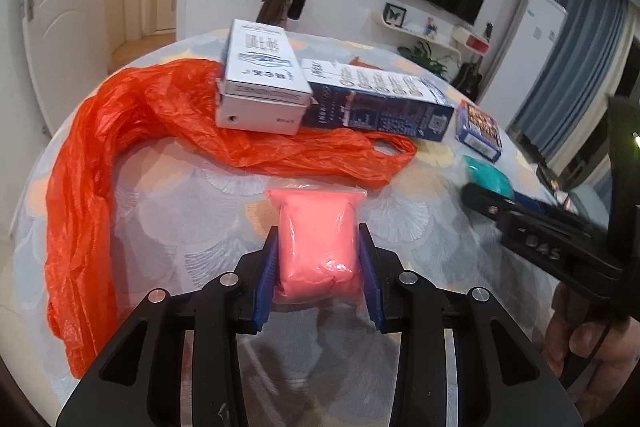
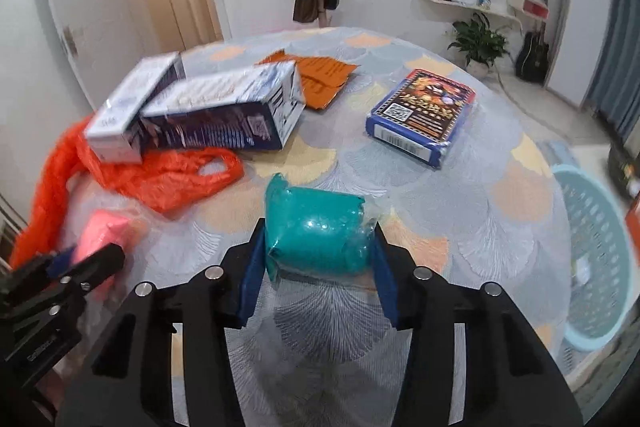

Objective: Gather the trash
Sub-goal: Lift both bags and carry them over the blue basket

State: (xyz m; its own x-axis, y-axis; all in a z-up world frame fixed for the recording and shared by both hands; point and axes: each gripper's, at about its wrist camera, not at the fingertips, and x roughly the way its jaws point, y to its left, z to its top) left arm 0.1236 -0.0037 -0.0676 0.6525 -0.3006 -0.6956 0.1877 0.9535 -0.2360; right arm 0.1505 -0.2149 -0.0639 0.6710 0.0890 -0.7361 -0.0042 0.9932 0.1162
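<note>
My left gripper point(image 1: 318, 259) is shut on a pink clay packet point(image 1: 318, 243) in clear wrap, just above the table. My right gripper point(image 2: 318, 259) is shut on a teal clay packet point(image 2: 316, 235), which also shows in the left wrist view point(image 1: 486, 179). An orange plastic bag point(image 1: 120, 147) lies spread across the left of the table. A white box point(image 1: 260, 83) and a dark blue carton point(image 1: 380, 103) lie on the bag. A blue card box point(image 2: 424, 111) lies further right. An orange wrapper point(image 2: 320, 75) lies at the back.
The round table point(image 2: 480, 219) has a patterned grey and orange cloth. A light blue laundry basket point(image 2: 592, 259) stands on the floor to the right of the table. Doors, a coat stand, a TV and a plant are behind.
</note>
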